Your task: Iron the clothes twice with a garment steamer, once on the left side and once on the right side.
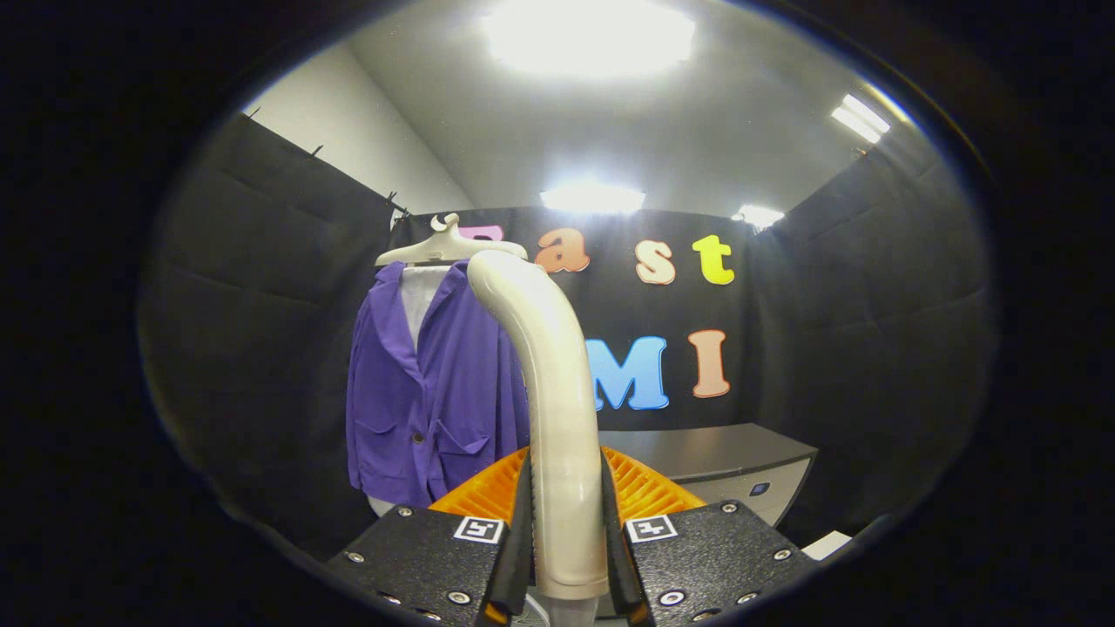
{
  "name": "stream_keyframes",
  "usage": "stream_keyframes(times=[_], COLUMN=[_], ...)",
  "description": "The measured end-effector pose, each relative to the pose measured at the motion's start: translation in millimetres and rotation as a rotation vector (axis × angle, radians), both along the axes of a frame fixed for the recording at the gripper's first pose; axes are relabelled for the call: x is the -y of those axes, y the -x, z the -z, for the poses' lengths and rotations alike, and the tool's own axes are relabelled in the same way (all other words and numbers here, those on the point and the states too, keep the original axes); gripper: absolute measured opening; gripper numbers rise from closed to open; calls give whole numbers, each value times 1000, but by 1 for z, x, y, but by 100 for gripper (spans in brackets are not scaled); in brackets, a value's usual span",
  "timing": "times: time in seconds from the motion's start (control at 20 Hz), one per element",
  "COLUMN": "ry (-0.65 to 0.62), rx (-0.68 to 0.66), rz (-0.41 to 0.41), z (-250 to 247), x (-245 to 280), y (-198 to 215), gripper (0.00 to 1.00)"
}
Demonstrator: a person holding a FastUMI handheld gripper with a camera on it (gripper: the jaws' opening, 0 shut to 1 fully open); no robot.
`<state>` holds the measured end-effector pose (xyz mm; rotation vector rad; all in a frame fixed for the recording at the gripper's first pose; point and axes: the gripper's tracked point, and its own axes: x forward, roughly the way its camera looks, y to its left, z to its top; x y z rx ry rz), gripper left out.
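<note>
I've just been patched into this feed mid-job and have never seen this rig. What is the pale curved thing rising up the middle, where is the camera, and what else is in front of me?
The camera rides on a handheld two-finger tool and looks forward along its fingers. The pale curved thing is the garment steamer: its handle stands upright between the two fingers, which press on it from both sides, and its head bends over towards the clothes. Just beyond the fingers is an orange ribbed part; I cannot tell what it belongs to. Further on, a purple jacket hangs on a pale hanger, apart from the steamer. Beside it stands a grey cabinet against the booth's black cloth wall.
</note>
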<state>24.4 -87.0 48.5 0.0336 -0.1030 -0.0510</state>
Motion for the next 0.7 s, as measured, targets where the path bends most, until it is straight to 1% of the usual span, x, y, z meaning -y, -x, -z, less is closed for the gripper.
stream_keyframes(times=[0.25,0.35,0.7], ry=[37,31,-1], rx=[-74,-70,-100], rz=[-27,-12,-4], z=[18,16,29], x=[-27,-25,-41], y=[2,2,13], gripper=[37,37,37])
